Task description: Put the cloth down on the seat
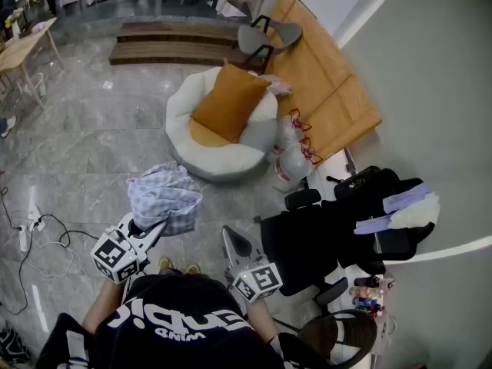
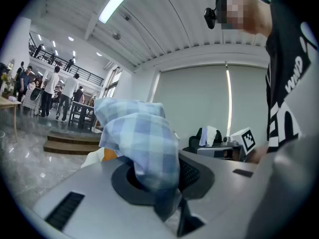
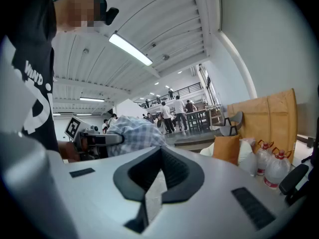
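grey polished stone floor (image 1: 100, 137) runs across an open hall, with people standing far off near some low steps (image 1: 177, 43). at the far left a wooden table (image 1: 19, 48) stands by the edge, and lower down white cables (image 1: 31, 229) trail over the floor.

next comes the left gripper (image 1: 154, 229), its jaws clamped on a blue and white checked cloth (image 1: 165, 194). the cloth is bunched above the jaw tips and hangs in the air over the floor, near the seat but short of it, touching nothing else. in the left gripper view the cloth (image 2: 139, 138) fills the space between the jaws and spills over them.

just beyond the cloth sits the seat (image 1: 223, 160), a round white beanbag with an orange cushion (image 1: 231, 102) lying tilted on top.

the right gripper (image 1: 233, 244) is held low beside the person's body, its jaws drawn together at the tips with nothing between them, as the right gripper view (image 3: 159, 156) shows.

right of the seat stand clear water jugs (image 1: 292, 156) with red handles, a brown board (image 1: 330, 83) leans on the wall, and a black office chair (image 1: 307, 244) is furthest right.
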